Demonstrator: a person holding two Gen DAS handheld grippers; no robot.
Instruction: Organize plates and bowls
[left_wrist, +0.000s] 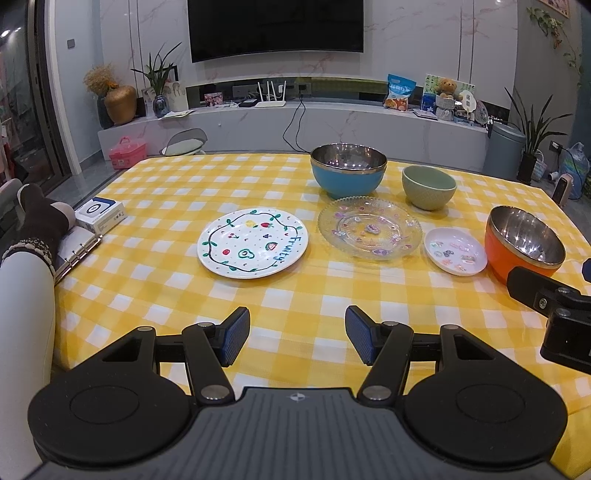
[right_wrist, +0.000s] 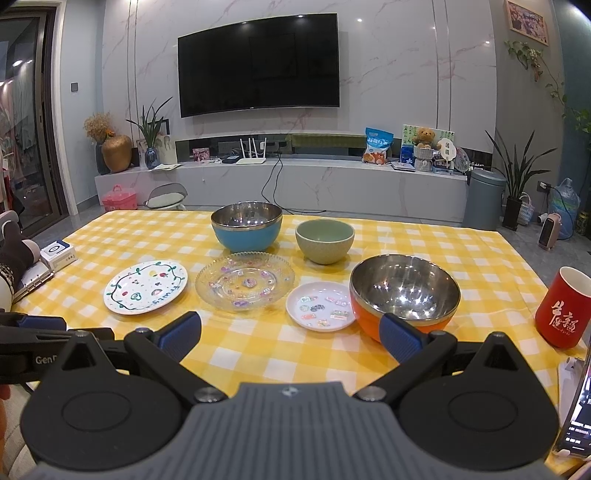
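Yellow checked cloth covers the counter (right_wrist: 110, 229), where plates and bowls are spread mid-frame. Both the left claw (left_wrist: 297, 334) and right claw (right_wrist: 291, 332) are held spread, empty. The glass plate (right_wrist: 245, 281) could be chipped if gripped carelessly.

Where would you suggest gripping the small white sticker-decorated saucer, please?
Take the small white sticker-decorated saucer by its raised near rim, coming in low from the front with the open right gripper. It lies flat on the yellow checked tablecloth, so only the rim offers an edge. The orange steel-lined bowl sits close on its right, probably blocking that side.
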